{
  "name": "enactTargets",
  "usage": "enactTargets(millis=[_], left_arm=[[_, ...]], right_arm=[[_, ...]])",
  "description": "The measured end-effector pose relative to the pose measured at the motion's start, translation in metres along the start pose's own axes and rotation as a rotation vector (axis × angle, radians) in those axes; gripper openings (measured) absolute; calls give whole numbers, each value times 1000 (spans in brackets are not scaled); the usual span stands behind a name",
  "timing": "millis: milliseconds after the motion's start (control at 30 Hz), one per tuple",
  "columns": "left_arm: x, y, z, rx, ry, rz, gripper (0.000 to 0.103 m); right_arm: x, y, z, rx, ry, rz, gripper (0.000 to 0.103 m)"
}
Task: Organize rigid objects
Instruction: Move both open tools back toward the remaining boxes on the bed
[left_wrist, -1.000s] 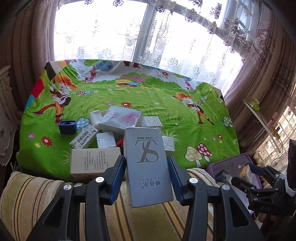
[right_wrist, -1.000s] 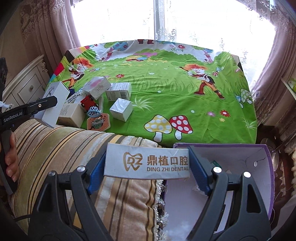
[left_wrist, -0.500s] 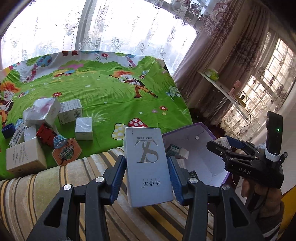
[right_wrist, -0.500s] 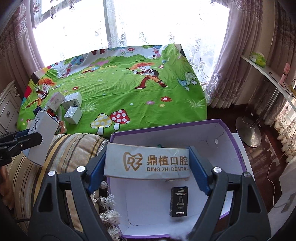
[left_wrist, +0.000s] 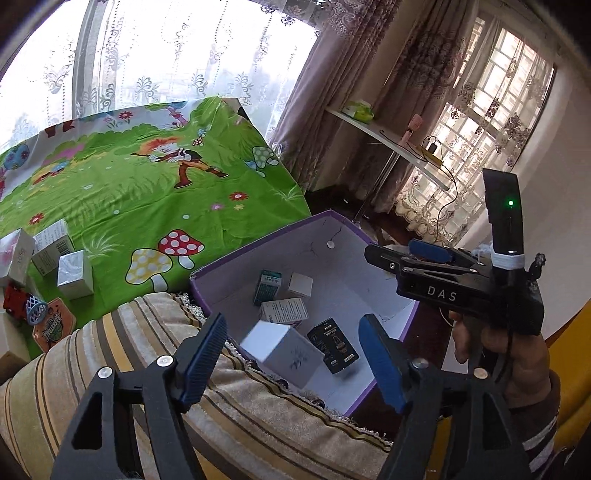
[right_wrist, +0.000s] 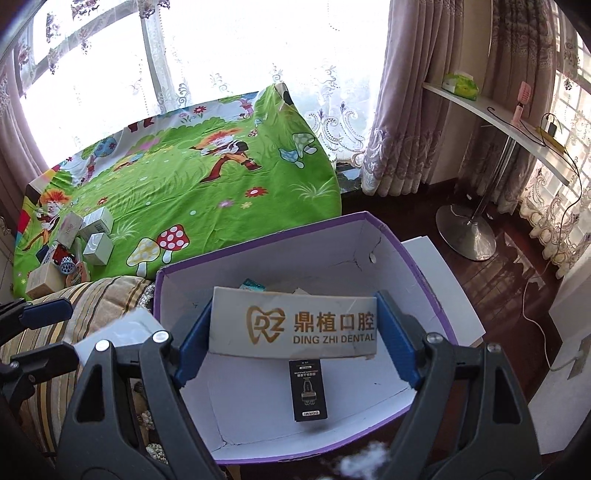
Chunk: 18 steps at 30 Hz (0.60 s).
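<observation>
The left gripper (left_wrist: 291, 354) is opening, its jaws clear of a blurred grey box (left_wrist: 282, 350) over the purple bin's (left_wrist: 258, 254) near edge. The right gripper (right_wrist: 295, 336) clamps a dental carton (right_wrist: 293, 325) above that bin. 4 small boxes lie inside.

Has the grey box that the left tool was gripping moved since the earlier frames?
Yes. The grey box has left the opening left tool and is tipping over the purple bin's near rim, blurred.
</observation>
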<state>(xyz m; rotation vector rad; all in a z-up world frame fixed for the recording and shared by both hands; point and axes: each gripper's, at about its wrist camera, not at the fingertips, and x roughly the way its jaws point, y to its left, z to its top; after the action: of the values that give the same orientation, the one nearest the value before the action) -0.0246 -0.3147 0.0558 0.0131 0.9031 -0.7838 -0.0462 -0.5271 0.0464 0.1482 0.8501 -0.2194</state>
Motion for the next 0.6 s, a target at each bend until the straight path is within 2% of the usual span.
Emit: enactTargets(millis=[100,233,333,433,500,600], left_arm=[[-5,2,0,0,-16,41,83],[-12,13,2,-16,-37,144,83],[-19,29,7,-65,-66,245,83],[-28,49,7,-134,-84,316,83],[-34,59,5,-143,-92,357,83],[-44,72,4,-143,-105,403,83]], right_arm=[[0,2,1,9,-9,6,89],[-2,10,4,6,-30,19,93],[-6,16,7,8,-49,18,97],[-11,26,10,10,-76,-24,98],[-15,36,10,-10,-108,-30,99],[-18,54,12,-63,-131,6,100]])
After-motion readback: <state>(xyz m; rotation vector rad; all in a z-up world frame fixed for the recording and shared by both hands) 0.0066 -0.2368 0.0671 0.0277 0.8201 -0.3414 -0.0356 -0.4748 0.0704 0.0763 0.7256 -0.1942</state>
